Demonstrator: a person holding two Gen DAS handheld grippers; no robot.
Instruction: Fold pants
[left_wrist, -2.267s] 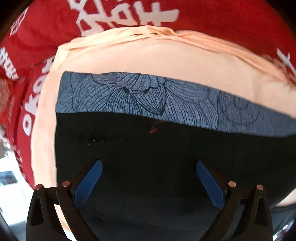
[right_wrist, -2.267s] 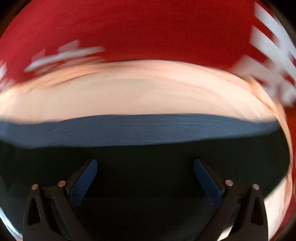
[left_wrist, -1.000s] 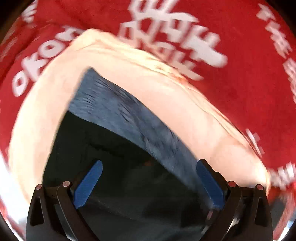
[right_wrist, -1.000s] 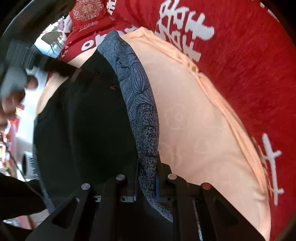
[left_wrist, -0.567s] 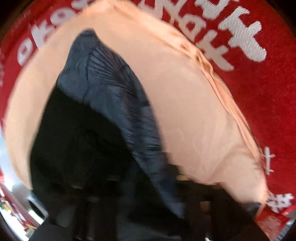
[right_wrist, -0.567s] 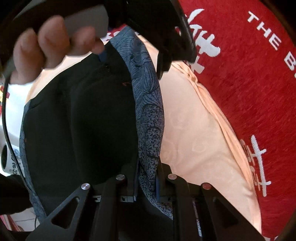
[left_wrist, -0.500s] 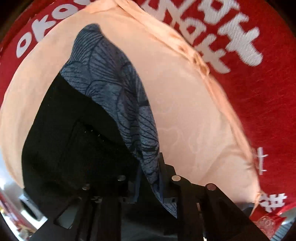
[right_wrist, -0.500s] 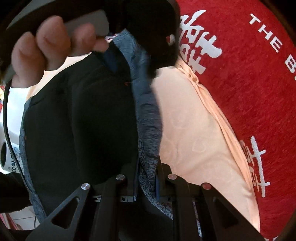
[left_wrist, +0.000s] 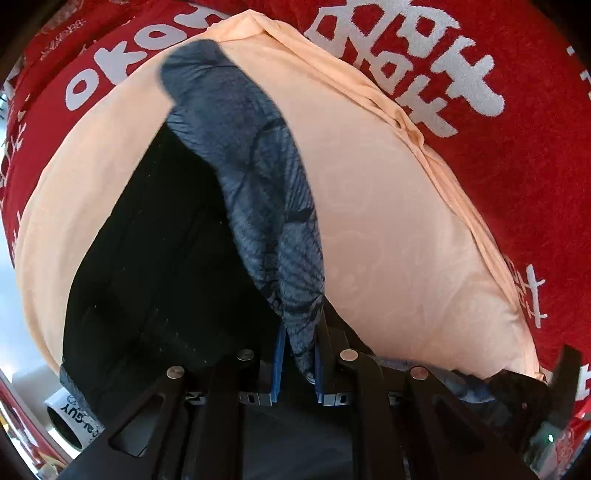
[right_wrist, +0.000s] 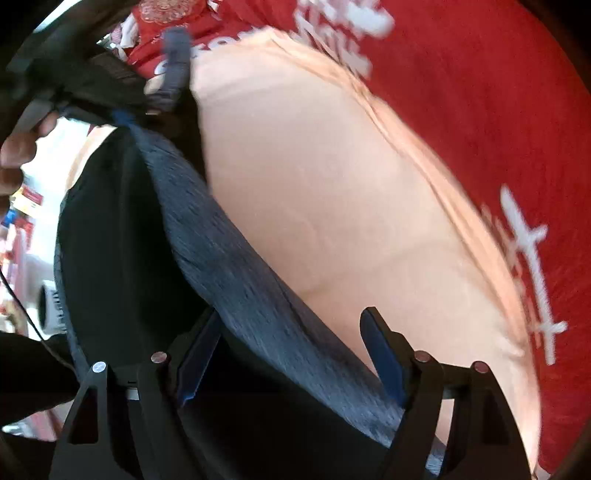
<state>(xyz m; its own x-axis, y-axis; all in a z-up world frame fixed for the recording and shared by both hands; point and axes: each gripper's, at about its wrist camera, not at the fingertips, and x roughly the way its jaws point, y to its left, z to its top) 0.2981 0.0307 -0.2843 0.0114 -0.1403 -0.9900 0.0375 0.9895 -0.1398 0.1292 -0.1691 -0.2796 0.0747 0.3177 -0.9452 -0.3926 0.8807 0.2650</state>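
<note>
The pants (left_wrist: 166, 258) are black with a blue-grey patterned band (left_wrist: 266, 192) along one edge. They lie on a peach cloth (left_wrist: 388, 221). My left gripper (left_wrist: 297, 350) points down and is shut on the band, whose fold is pinched between the blue pads. In the right wrist view the band (right_wrist: 229, 251) runs slantwise between the fingers of my right gripper (right_wrist: 291, 314). Its jaws are opening, and the pads stand apart from the fabric. The left gripper (right_wrist: 122, 110) shows blurred at the top left of that view, held by a hand (right_wrist: 14, 155).
A red cloth with white lettering (left_wrist: 517, 147) lies under the peach cloth (right_wrist: 314, 166) and spreads beyond it to the top and right. A white roll with printed letters (left_wrist: 70, 421) sits past the pants' lower left edge, over a pale floor.
The left gripper went from wide open to shut on the patterned band. The right gripper, which had pinched the band, has spread its fingers and let it go, and its view shifted.
</note>
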